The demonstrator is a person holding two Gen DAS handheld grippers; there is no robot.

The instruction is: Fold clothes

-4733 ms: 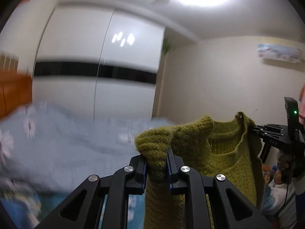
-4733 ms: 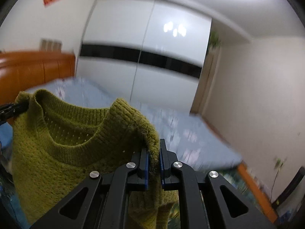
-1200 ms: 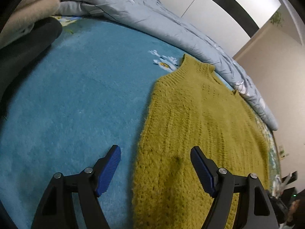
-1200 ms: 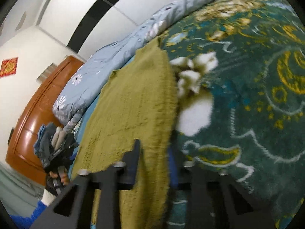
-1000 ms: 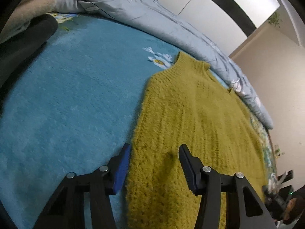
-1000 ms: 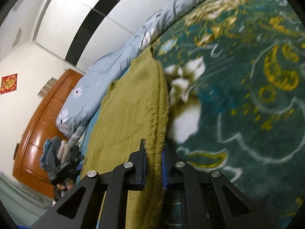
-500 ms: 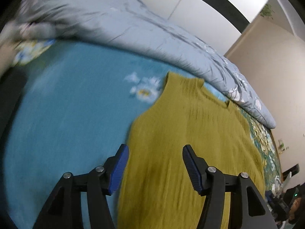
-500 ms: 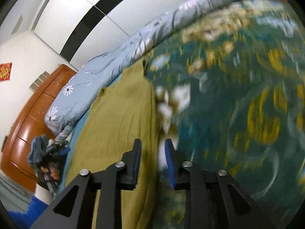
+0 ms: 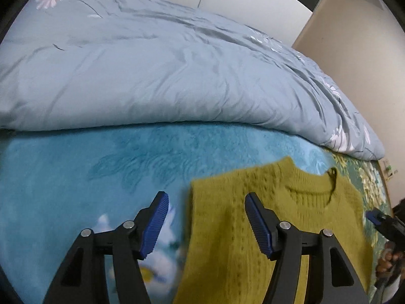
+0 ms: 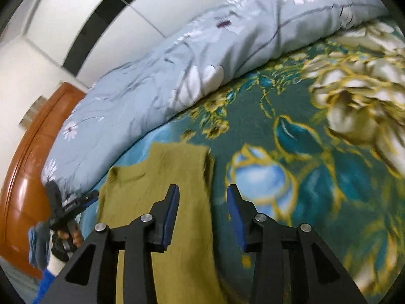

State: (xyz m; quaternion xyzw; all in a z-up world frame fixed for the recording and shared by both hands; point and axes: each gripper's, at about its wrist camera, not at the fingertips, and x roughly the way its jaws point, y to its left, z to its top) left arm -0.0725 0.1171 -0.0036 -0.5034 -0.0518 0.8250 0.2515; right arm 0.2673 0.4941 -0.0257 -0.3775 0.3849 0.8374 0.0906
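An olive-green knitted sweater [image 9: 291, 215] lies flat on the bed, neck opening toward the duvet. My left gripper [image 9: 205, 223] is open and empty, hovering over the sweater's left shoulder edge. In the right wrist view the sweater [image 10: 162, 192] lies at lower left. My right gripper [image 10: 202, 215] is open and empty above the sweater's right shoulder edge. The left gripper also shows in the right wrist view [image 10: 83, 202], and the right gripper shows at the left wrist view's right edge [image 9: 379, 219].
A grey-blue floral duvet [image 9: 152, 63] is bunched along the far side of the bed. A teal fleece blanket [image 9: 63, 172] with large flowers [image 10: 354, 101] covers the bed. A wooden headboard [image 10: 22, 177] stands at left. White wardrobe doors rise behind.
Both grippers let go of the sweater, now spread flat. Both moved up along it from the hem toward the shoulders. The right gripper opened wider.
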